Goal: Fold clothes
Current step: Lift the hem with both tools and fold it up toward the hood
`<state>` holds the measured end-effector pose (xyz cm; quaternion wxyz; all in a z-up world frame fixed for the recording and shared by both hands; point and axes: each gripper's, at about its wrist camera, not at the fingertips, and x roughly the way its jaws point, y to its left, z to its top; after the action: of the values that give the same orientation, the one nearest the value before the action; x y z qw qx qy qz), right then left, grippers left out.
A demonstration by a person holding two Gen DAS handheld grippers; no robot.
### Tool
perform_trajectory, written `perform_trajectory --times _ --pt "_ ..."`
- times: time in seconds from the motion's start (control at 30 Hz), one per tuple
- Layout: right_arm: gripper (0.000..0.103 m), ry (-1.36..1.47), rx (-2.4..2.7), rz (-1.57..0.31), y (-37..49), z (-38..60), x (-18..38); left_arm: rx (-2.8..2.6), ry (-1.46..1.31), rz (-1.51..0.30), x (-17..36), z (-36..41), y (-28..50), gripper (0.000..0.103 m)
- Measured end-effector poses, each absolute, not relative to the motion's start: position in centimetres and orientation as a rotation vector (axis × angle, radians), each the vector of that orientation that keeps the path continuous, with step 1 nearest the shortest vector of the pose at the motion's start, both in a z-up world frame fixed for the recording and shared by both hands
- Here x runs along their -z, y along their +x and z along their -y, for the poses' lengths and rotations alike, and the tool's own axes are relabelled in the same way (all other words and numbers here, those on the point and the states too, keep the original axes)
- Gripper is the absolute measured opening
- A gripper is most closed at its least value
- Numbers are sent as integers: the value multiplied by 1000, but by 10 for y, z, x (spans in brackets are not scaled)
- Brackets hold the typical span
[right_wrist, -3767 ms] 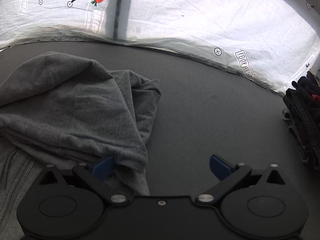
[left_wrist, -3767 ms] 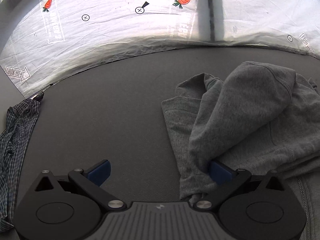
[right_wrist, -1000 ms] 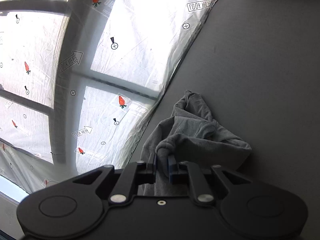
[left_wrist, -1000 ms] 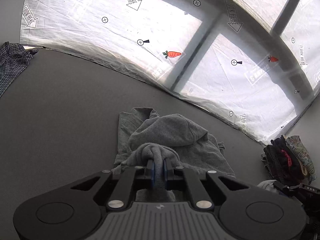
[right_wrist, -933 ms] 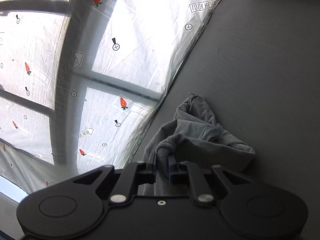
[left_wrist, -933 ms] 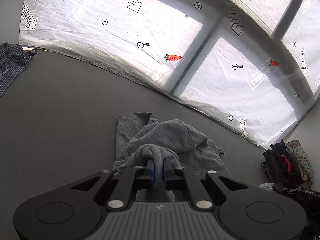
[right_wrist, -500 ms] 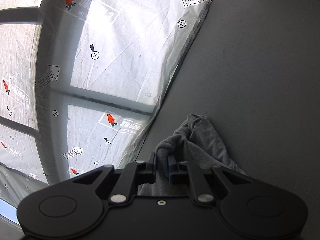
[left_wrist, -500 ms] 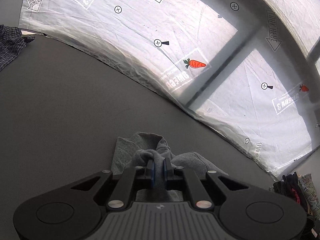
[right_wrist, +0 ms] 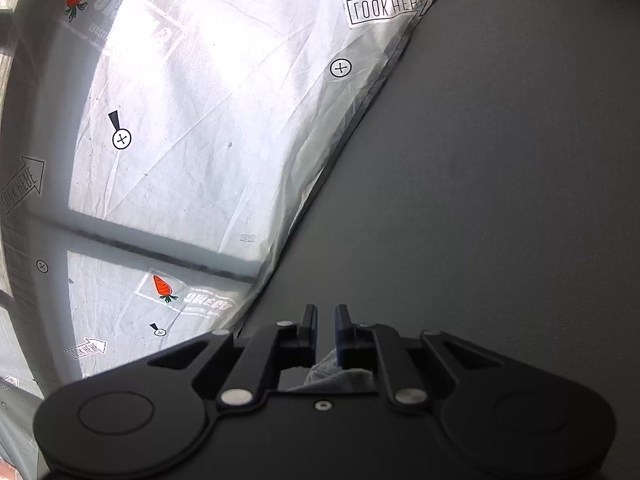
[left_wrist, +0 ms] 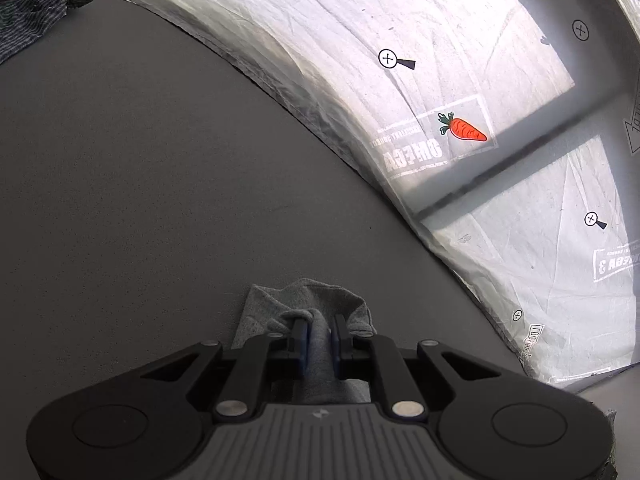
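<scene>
My left gripper [left_wrist: 319, 330] is shut on a bunched fold of the grey hoodie [left_wrist: 316, 304], held above the dark grey table [left_wrist: 160, 184]. Most of the hoodie hangs below the gripper body, out of sight. My right gripper [right_wrist: 326, 320] has its jaws close together with a narrow gap at the tips. Only a small piece of the grey hoodie [right_wrist: 340, 378] shows low behind the right fingers, so I cannot tell whether it is still gripped.
A checked shirt [left_wrist: 28, 8] lies at the table's far left corner. A white printed sheet [left_wrist: 460, 80] with carrots and arrows hangs behind the table; it also fills the left of the right wrist view [right_wrist: 200, 100].
Both grippers rose and tilted with the hoodie. Less of the hoodie shows in each view. In the right wrist view the cloth has slipped from between the fingertips to below them.
</scene>
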<state>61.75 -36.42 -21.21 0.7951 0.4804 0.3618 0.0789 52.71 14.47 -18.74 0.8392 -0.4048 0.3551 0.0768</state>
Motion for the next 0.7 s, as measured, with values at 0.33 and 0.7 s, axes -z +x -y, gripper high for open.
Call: perform_trajectory --times 0.33,0.7 --pt "8 818 -164 -742 571 350 182 -295 -695 -577 136 -163 494 34" --pt "8 590 -234 -859 536 304 184 37 -476 -852 158 -56 459 44"
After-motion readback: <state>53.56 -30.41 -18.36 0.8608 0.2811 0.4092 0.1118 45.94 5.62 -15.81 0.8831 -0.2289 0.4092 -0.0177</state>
